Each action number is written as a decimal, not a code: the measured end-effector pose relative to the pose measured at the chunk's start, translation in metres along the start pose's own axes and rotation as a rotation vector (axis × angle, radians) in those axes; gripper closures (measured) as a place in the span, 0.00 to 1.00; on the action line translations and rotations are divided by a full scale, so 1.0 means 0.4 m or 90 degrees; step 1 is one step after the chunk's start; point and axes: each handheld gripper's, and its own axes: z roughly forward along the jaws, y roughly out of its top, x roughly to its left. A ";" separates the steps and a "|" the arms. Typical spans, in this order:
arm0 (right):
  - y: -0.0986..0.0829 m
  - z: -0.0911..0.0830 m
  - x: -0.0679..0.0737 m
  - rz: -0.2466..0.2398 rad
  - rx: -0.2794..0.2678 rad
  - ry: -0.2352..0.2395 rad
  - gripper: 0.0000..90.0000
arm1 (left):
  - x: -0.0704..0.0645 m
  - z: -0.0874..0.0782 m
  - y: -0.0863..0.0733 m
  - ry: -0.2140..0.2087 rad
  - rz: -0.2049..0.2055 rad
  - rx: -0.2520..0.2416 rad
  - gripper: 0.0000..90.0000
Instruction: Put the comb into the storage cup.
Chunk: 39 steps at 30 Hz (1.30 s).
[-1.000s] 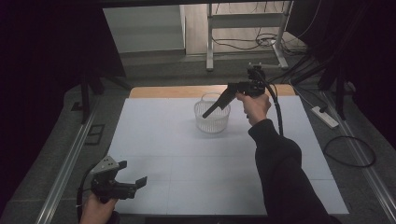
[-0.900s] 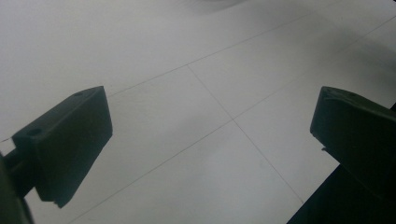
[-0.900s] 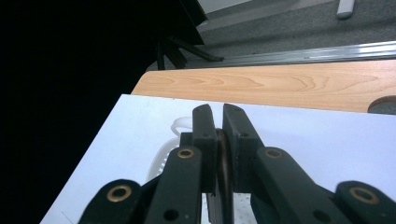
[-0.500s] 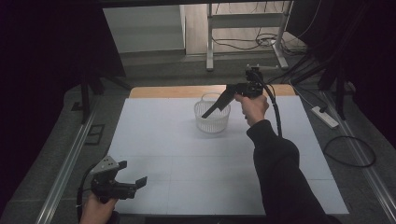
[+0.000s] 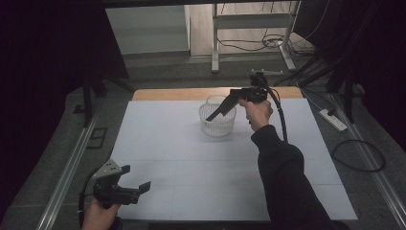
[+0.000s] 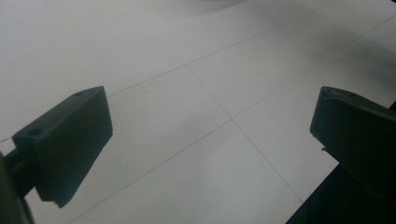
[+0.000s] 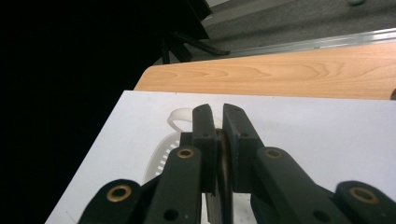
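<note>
White paper or board sheeting (image 5: 191, 163) covers most of the pale wooden table (image 5: 182, 93), whose bare wood shows as a strip along the far edge. On the far half of the sheet stands a small white slotted plastic basket with a loop handle (image 5: 218, 120).

From the high view, the right gripper (image 5: 213, 115), black and held in the person's right hand (image 5: 257, 112), slants down over the basket, its tips at or just above the rim. Part of the basket's near wall and its inside are hidden behind the jaws, so what it holds, if anything, cannot be made out. In the right gripper view the two black jaws stand almost together, with only a thin slit between them; something brownish sits in that slit, too narrow and dark to identify. Below them, the basket (image 7: 161, 156) is mostly covered by the gripper's links; only its handle and a piece of slotted wall show.

At the near left corner of the sheet, the left gripper (image 5: 136, 187) with its grey three-cornered plate is held low in the left hand (image 5: 100, 215), cut off by the bottom edge. In the left gripper view its jaws stand wide apart over bare sheet, with nothing between them.

No writing or label can be read anywhere.
</note>
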 end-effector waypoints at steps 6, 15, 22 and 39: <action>-0.001 -0.002 -0.010 0.001 0.005 0.000 0.93 | 0.000 0.001 0.000 0.000 0.001 0.001 0.00; -0.003 -0.001 -0.017 -0.031 0.012 -0.035 0.90 | 0.000 0.001 0.001 0.000 0.000 0.001 0.00; -0.005 0.002 -0.022 -0.049 0.016 -0.058 0.87 | 0.000 0.001 0.001 -0.001 0.000 0.001 0.00; -0.010 0.006 -0.033 -0.091 0.030 -0.099 0.81 | 0.000 0.001 0.001 0.000 0.001 0.002 0.00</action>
